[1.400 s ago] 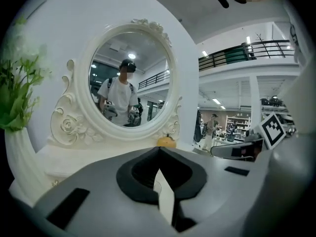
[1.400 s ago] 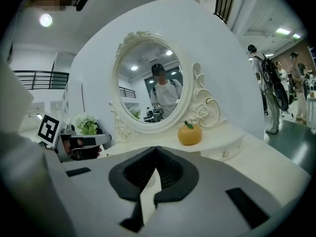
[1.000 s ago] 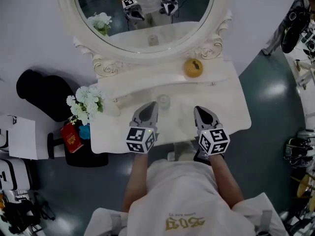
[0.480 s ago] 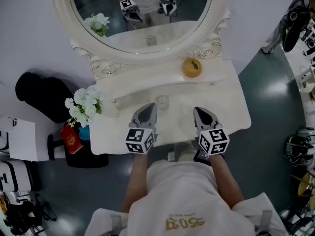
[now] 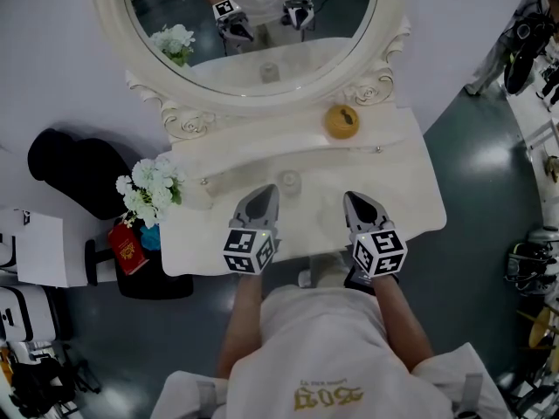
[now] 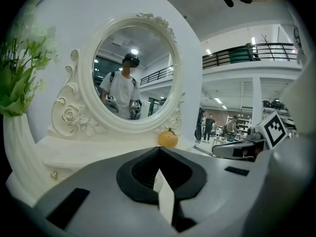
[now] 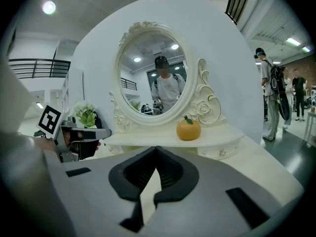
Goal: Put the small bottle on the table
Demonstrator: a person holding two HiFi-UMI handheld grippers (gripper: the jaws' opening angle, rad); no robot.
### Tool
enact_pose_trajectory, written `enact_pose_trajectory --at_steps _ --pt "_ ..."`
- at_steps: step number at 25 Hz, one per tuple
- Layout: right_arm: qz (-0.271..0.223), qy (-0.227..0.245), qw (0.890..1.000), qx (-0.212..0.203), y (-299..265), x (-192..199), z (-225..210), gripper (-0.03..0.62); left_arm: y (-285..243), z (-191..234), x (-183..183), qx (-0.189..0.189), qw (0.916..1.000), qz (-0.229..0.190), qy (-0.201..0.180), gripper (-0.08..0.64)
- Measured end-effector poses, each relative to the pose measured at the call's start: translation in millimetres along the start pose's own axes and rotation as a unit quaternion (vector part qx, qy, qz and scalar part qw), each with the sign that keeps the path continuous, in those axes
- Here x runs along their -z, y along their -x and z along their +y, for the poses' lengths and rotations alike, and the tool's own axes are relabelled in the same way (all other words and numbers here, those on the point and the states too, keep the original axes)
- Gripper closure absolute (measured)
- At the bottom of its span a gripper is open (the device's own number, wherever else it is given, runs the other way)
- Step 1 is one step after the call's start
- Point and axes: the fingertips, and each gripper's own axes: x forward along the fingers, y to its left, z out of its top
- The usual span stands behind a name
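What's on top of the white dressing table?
A small clear bottle in the middle, an orange fruit-shaped thing on the raised shelf under the mirror, and white flowers at the left edge. The left gripper and right gripper hide part of the front edge.

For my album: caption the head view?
Grey left tool and right tool, shut, over a white vanity table, small clear bottle nearby.
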Motion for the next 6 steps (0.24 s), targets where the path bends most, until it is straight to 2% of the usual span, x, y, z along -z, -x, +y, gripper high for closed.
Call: enact_pose_trajectory --at_steps 6 --pt "0.002 0.000 1.000 -0.002 -1.7 -0.2 2.3 0.580 1.1 2.3 0.5 0.000 1.0000 0.001 0.002 0.541"
